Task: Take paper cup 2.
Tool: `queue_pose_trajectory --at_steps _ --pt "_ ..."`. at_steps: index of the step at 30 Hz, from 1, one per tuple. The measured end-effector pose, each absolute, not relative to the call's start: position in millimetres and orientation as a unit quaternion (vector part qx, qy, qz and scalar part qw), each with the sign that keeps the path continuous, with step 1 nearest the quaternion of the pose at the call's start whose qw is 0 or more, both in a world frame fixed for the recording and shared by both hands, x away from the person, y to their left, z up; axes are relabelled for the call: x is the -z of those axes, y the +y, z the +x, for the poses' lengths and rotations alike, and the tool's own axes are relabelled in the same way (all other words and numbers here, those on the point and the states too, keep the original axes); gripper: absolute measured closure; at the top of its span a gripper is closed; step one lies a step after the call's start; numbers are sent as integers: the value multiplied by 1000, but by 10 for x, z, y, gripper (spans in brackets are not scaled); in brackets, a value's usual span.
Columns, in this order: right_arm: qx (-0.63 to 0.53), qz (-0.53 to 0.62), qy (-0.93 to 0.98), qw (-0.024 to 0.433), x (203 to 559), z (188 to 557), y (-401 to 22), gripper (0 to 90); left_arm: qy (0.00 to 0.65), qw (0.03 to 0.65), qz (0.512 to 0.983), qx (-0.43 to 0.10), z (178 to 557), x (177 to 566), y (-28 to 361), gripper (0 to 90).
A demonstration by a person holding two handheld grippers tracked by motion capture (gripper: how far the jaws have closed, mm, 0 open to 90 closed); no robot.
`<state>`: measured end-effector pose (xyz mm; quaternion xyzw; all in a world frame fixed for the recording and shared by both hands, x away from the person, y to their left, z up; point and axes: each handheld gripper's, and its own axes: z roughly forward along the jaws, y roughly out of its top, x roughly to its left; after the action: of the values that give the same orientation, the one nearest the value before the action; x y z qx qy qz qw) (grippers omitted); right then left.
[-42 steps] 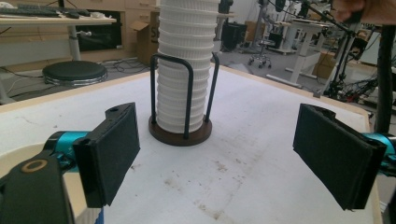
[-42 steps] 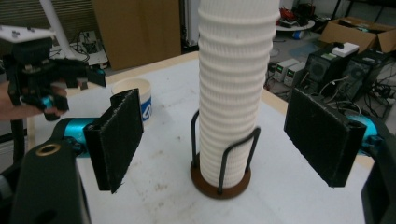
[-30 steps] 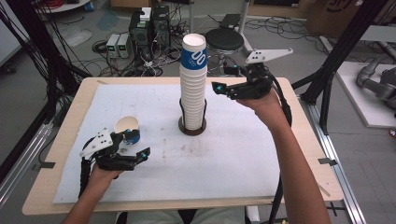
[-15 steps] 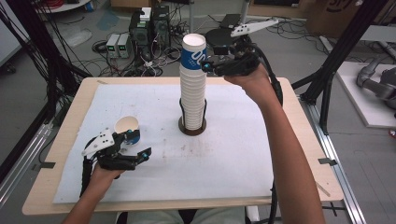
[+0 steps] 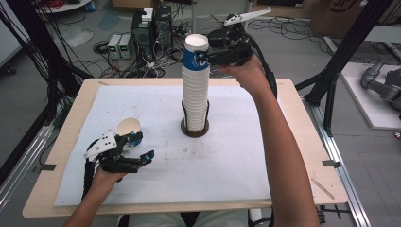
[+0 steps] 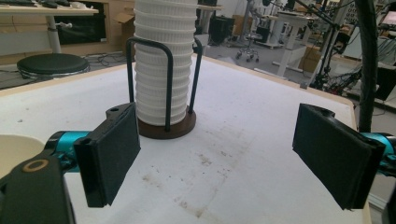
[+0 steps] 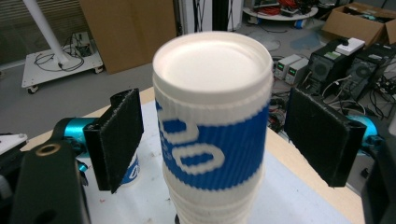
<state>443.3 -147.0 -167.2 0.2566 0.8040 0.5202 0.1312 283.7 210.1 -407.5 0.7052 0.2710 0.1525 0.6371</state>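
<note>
- White sheeting covers the wooden table [image 5: 302, 142], with cables and electronics on the floor beyond.
- At the table's middle a stack of cups [image 5: 195, 94] stands upside down in a wire holder [image 6: 169, 84] on a dark round base.
- Right gripper [image 5: 204, 57] is raised to the stack's top cup [image 7: 214, 121], its 2 jaws spread wide on either side, not touching.
- Left gripper [image 5: 142, 158] rests low on the sheet, jaws wide and empty, just beside a single upright cup [image 5: 129, 130].
</note>
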Motion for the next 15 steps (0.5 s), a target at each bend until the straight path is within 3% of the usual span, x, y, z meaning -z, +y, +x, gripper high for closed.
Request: queue_pose_trajectory --at_steps 11,15 --pt "-509 242 814 141 1594 4514 -1255 209 269 636 707 -151 2839 4079 2099 149" --pt "-508 238 814 150 1594 4525 -1259 298 270 636 707 -151 2840 4082 2108 149"
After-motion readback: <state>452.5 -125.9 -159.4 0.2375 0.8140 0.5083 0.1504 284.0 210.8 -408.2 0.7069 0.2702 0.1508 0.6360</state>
